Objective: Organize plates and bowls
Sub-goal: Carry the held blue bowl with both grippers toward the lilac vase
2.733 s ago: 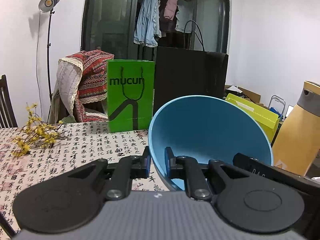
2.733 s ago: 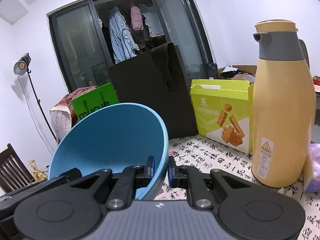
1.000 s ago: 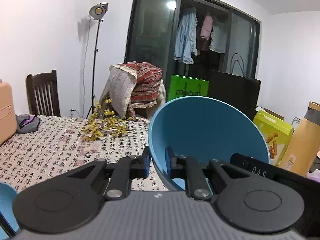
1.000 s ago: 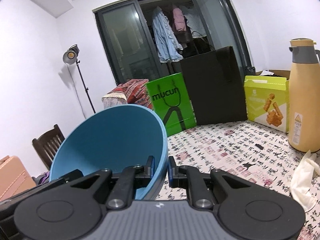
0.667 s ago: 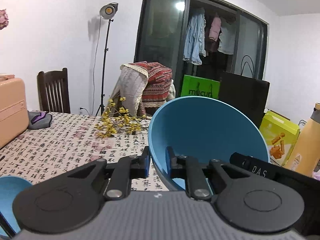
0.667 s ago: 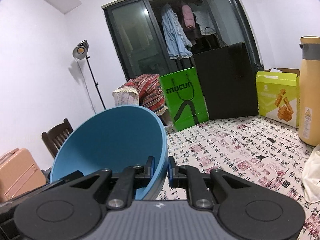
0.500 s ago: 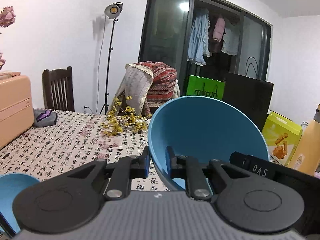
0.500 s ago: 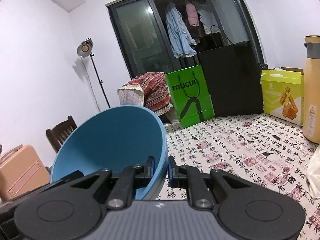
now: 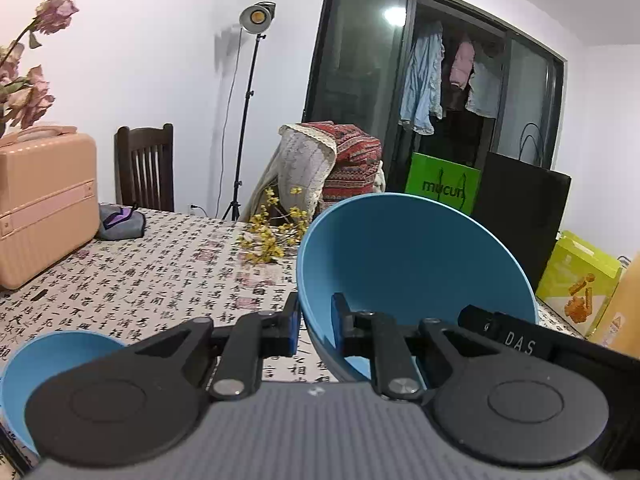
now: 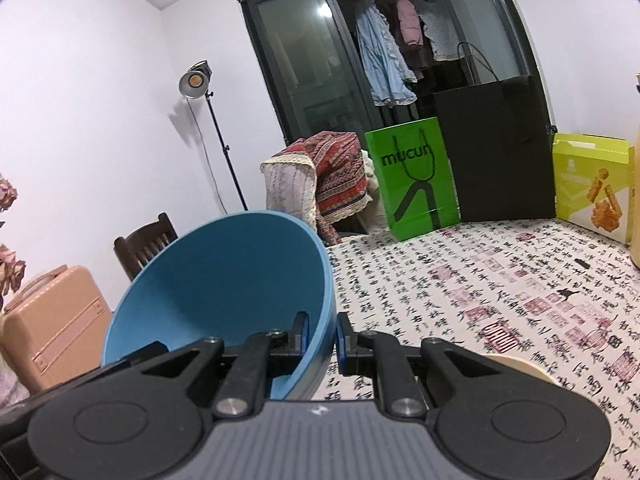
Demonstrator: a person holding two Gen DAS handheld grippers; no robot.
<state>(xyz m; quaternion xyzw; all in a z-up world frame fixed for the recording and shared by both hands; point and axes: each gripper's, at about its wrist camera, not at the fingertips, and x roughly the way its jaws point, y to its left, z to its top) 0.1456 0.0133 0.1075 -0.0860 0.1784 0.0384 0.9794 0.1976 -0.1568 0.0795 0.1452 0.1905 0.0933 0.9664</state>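
- The blue bowl (image 9: 416, 264) is gripped from both sides, held tilted above the table (image 9: 168, 264) with its opening turned toward the cameras.
- The left gripper (image 9: 314, 326) is clamped on the bowl's left rim, one finger inside, one outside.
- The right gripper (image 10: 320, 334) is pinched tight on the opposite rim, angled slightly downward.
- A second blue bowl (image 9: 48, 364) is seen on the table at lower left, just beside the left gripper.
- A pink suitcase (image 9: 44, 200) and yellow flowers (image 9: 272, 236) are seen farther back on the table.
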